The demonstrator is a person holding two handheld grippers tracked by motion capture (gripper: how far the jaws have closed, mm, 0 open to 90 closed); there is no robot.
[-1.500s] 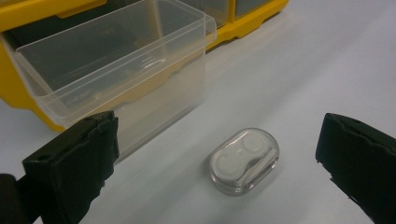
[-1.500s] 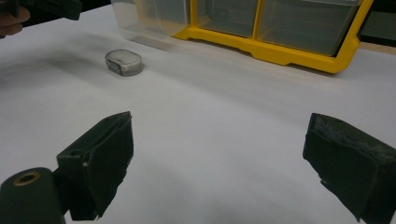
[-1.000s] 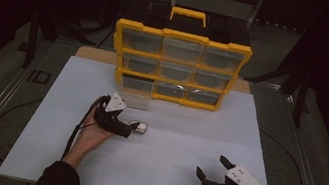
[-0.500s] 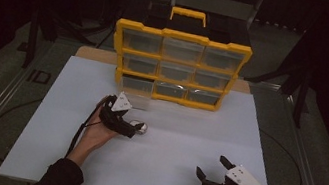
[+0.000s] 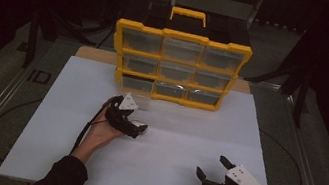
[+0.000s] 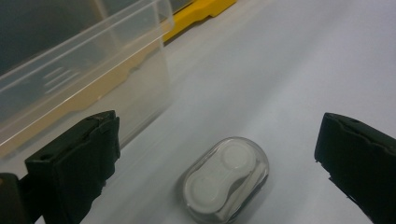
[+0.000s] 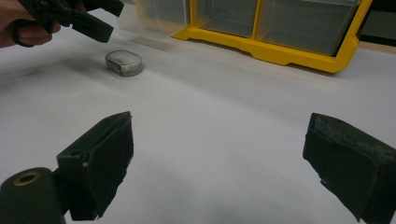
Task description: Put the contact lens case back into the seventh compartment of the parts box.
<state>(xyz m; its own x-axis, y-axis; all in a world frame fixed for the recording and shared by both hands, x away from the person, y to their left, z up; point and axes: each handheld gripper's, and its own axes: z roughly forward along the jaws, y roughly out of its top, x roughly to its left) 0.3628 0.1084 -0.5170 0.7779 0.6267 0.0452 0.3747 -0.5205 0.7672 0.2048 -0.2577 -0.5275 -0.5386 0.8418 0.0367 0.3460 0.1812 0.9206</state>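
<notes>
A small clear oval case (image 6: 226, 179) with two round wells lies flat on the white table, between the jaws of my left gripper (image 6: 218, 137). That gripper is open and hangs just above the case without touching it. From above, the left gripper (image 5: 136, 129) and the case (image 5: 143, 128) sit left of centre, in front of the organizer. The right gripper view has the case (image 7: 123, 63) farther off, with the left gripper (image 7: 88, 21) over it. My right gripper (image 5: 211, 165) rests open near the front right of the table, nothing between its jaws (image 7: 219, 163).
A yellow organizer (image 5: 184, 37) with clear drawers stands at the back centre. Its bottom-left clear drawer (image 6: 84, 70) is pulled out toward the case. The white table sheet (image 5: 187, 126) stretches between the two hands. Dark floor surrounds the table.
My left gripper has shifted slightly forward and to the right, closer over the case. The right gripper has stayed put.
</notes>
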